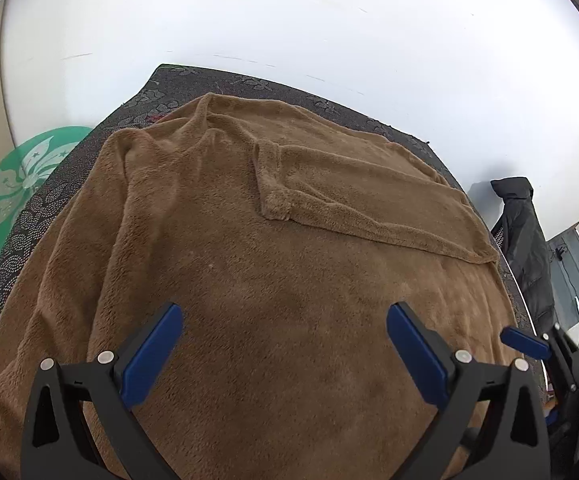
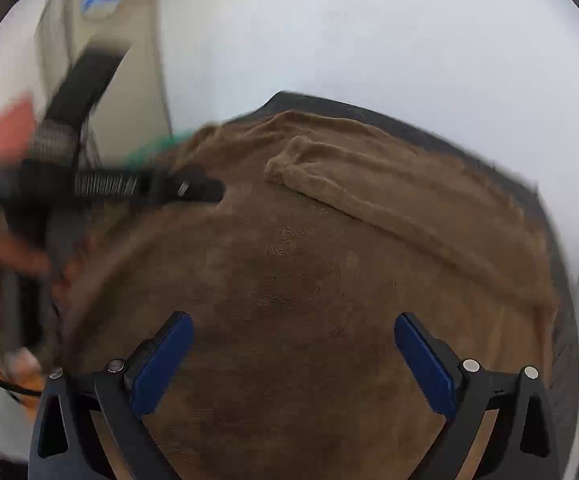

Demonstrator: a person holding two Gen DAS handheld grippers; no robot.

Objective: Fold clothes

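Brown fleece top spread flat on a dark patterned mat, both tools above it.

A green round sign (image 1: pixel 17 184) lies beside the mat (image 1: pixel 21 216) on the left, a black jacket (image 1: pixel 525 240) hangs to the right. The left hand-held gripper (image 1: pixel 283 354) and right hand-held gripper (image 2: pixel 293 364) are spread wide, pinching nothing, over the brown top (image 1: pixel 273 280). Its collar points away, its long axis runs near-to-far, and one sleeve (image 1: pixel 365 200) is folded across the chest.
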